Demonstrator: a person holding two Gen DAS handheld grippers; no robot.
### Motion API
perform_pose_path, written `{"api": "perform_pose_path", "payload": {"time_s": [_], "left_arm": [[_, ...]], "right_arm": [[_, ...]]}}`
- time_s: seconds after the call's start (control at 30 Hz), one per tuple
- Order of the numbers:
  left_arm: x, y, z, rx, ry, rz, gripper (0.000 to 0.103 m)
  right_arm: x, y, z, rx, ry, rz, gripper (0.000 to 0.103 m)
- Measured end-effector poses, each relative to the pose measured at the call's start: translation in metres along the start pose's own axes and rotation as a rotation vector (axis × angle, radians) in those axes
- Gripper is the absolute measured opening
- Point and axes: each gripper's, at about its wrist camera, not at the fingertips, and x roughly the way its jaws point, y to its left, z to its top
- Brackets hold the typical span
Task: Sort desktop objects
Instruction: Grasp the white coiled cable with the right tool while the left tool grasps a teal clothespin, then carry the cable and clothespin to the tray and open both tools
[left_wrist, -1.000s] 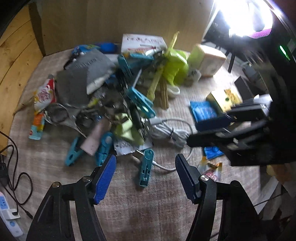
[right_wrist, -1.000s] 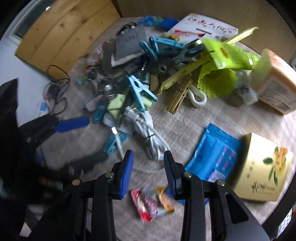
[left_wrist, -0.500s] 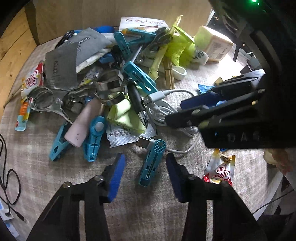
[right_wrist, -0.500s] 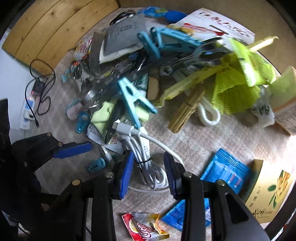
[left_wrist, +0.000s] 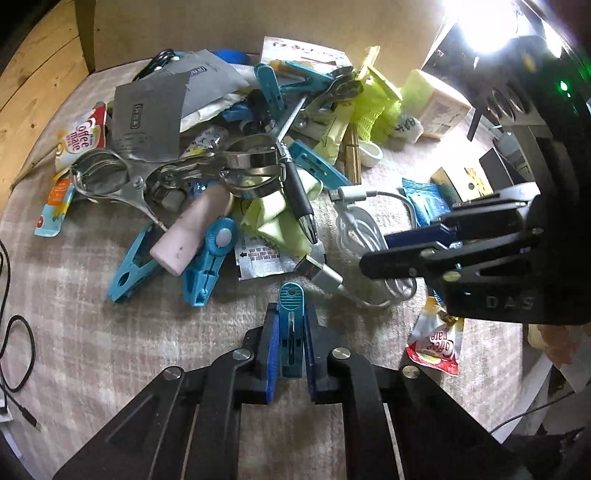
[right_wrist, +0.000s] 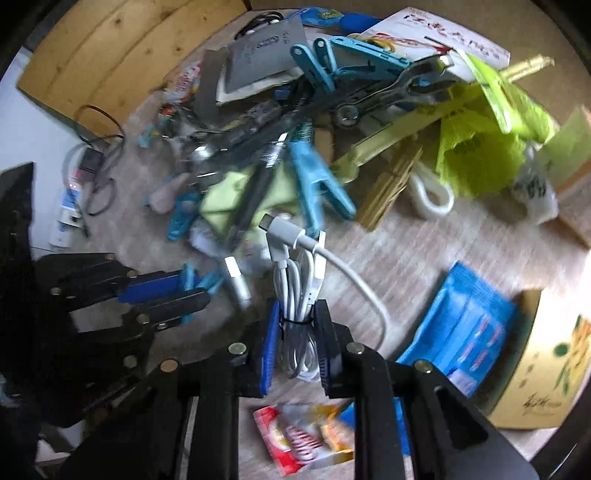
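Left wrist: clothespin (left_wrist: 290, 325) between jaws (level).

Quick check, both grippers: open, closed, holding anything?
Left gripper: closed on the teal clothespin.
Right gripper: closed around the white cable bundle, pads at its sides.

Black cable (left_wrist: 14, 354), white power strip (right_wrist: 68, 218).

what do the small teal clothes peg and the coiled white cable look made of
Small teal clothes peg, in the left gripper: likely moulded plastic, matte, with ribbed grip lines. Coiled white cable, between the right gripper pads: smooth, slightly glossy rubbery sheath, metal plug ends.
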Motion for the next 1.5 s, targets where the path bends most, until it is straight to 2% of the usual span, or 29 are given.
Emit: {"api": "perform_pose_path", "payload": {"time_s": [0.17, 0.27, 0.4, 0.5, 0.6, 0.8, 1.03, 1.17, 1.33, 1.5], "left_arm": [[-0.016, 0.001, -0.002, -0.002, -0.031, 0.002, 0.011], [-0.023, -0.001, 0.000, -0.003, -0.048, 0.002, 0.011], [-0.031, -0.005, 0.003, 0.008, -0.065, 0.005, 0.011], [-0.034, -0.015, 0.006, 0.023, -0.079, 0.003, 0.011], [-0.035, -0.023, 0.006, 0.039, -0.081, -0.001, 0.011], [-0.034, -0.057, 0.010, 0.102, -0.073, -0.018, 0.011], [-0.031, -0.132, 0.029, 0.236, -0.078, -0.082, 0.011], [-0.024, -0.197, 0.036, 0.351, -0.063, -0.159, 0.011], [-0.013, -0.280, 0.029, 0.498, -0.024, -0.241, 0.011], [-0.004, -0.358, 0.010, 0.663, 0.028, -0.321, 0.011]], "right_arm": [[-0.020, -0.002, -0.014, 0.038, -0.034, 0.059, 0.019], [-0.031, -0.009, -0.022, 0.069, -0.011, 0.172, 0.019], [-0.037, -0.015, -0.034, 0.077, 0.032, 0.189, 0.019], [-0.036, -0.028, -0.046, 0.047, 0.070, 0.112, 0.019], [-0.041, -0.044, -0.062, 0.071, 0.087, 0.089, 0.019], [-0.075, -0.070, -0.087, 0.108, -0.002, 0.008, 0.019], [-0.137, -0.122, -0.124, 0.261, -0.167, -0.076, 0.019], [-0.161, -0.149, -0.149, 0.380, -0.247, -0.126, 0.019], [-0.198, -0.198, -0.205, 0.538, -0.319, -0.201, 0.019], [-0.222, -0.246, -0.263, 0.702, -0.353, -0.272, 0.019]]}}
